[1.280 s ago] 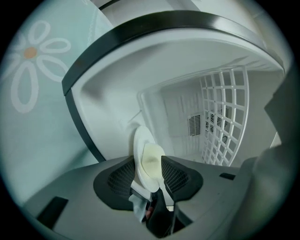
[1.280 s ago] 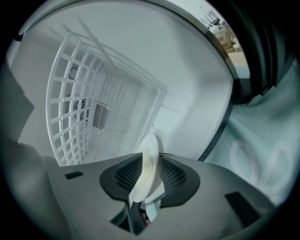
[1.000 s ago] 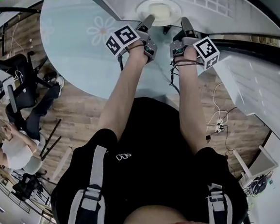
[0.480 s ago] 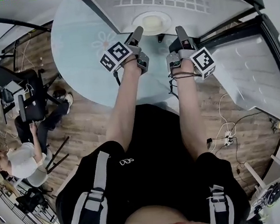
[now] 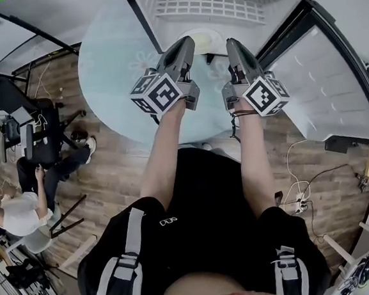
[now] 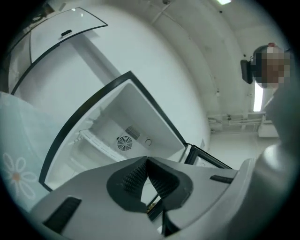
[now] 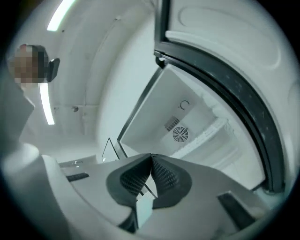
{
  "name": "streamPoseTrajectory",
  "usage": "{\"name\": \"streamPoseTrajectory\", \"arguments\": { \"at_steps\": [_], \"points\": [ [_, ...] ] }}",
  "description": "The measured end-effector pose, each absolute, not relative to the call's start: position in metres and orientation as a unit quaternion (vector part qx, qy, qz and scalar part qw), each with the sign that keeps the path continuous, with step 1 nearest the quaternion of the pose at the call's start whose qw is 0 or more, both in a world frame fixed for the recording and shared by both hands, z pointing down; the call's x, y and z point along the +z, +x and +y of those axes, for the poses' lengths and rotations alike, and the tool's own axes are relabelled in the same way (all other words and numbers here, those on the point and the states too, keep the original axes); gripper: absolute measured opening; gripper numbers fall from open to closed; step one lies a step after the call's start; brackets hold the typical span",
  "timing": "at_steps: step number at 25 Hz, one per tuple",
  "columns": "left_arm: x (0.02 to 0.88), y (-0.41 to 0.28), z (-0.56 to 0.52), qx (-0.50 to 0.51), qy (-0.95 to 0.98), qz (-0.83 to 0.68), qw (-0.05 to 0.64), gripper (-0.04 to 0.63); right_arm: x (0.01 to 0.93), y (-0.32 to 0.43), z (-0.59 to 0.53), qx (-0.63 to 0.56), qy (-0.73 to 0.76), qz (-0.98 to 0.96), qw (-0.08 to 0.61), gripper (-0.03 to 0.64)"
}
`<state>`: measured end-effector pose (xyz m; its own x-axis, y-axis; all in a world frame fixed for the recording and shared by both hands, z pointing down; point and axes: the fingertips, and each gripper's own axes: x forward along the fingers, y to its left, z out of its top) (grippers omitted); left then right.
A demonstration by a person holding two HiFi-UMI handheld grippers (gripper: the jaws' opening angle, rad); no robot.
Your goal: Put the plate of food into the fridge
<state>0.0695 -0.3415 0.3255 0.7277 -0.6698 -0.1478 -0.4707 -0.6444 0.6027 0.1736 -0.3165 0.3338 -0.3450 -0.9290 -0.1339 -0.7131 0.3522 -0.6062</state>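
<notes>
White plate (image 5: 206, 38) lay in the fridge (image 5: 214, 6). Left gripper (image 6: 147, 163) and right gripper (image 7: 151, 159) had just clenched, empty. Backing clear before swinging the door (image 5: 332, 79) seemed wise.

You've got two grey two-jaw grippers: left gripper (image 5: 186, 42) and right gripper (image 5: 232, 43). Both sets of jaws have just closed, tips together, nothing between. One round white plate of pale food (image 5: 207, 37), between the two claw tips. One round pale-blue flower-print table (image 5: 109, 60), below the claws. One white open fridge (image 5: 223, 5), ahead of them. One black office chair (image 5: 32, 134) and one seated person (image 5: 19, 206), both well left of your left claw.
</notes>
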Motion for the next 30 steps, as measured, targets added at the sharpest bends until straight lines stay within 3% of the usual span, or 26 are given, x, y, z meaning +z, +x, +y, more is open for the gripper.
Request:
{"name": "streamPoseTrajectory", "arguments": {
  "at_steps": [10, 30],
  "points": [
    [0.312, 0.066, -0.285, -0.084, 0.896, -0.427, 0.088, -0.011, 0.312, 0.160, -0.269, -0.095, -0.564, 0.815, 0.092, -0.002],
    [0.296, 0.076, -0.278, -0.061, 0.902, -0.423, 0.069, -0.011, 0.293, 0.155, -0.266, -0.022, -0.596, 0.803, 0.009, -0.002]
  ]
}}
